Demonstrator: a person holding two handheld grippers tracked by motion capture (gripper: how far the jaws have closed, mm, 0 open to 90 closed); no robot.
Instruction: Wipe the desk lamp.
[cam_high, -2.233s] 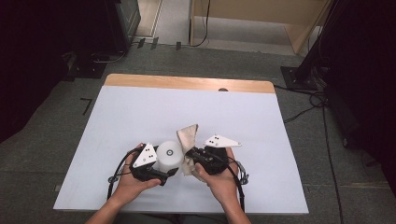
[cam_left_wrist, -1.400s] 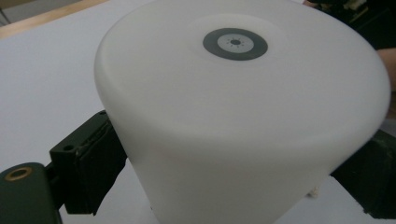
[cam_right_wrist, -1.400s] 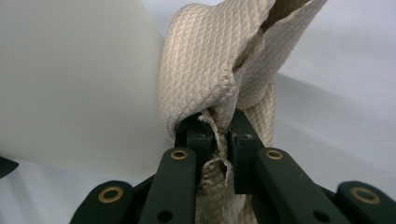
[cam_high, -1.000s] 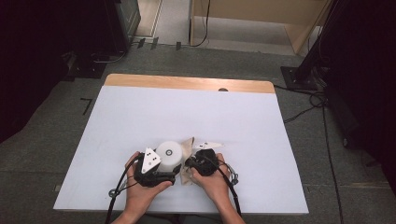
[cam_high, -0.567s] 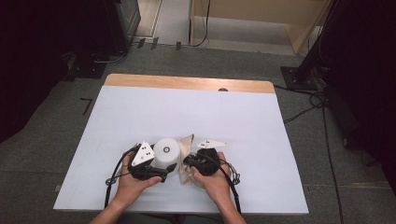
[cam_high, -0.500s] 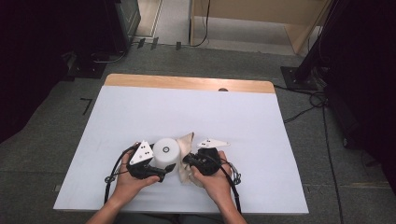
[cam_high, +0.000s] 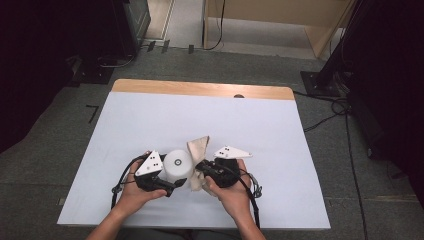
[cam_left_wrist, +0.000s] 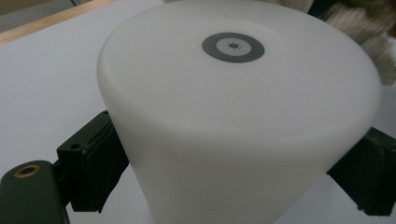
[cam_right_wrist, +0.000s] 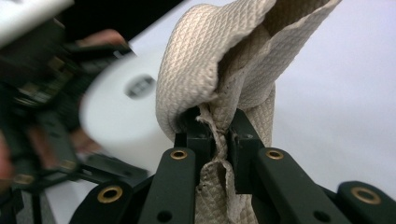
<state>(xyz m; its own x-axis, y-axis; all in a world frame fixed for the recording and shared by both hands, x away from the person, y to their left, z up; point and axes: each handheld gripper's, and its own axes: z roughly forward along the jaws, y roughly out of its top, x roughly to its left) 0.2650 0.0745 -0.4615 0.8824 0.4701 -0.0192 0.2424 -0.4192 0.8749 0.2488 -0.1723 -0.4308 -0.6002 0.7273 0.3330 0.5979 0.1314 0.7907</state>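
On the white counter (cam_high: 150, 115), the left hand-held gripper (cam_high: 165, 186) squeezes a white cup (cam_high: 178, 165), hiding its bottom. The right hand-held gripper (cam_right_wrist: 223, 135) pinches a beige cloth (cam_right_wrist: 210, 70), lifted higher than before.

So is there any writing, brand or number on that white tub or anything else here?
No readable words or numbers.
White tub: a grey ring mark with tiny dots on its top face, no letters; blurred in the right gripper view.
Grey plates on the claws: small dark dots, no text.
Cloth: woven pattern, no label.
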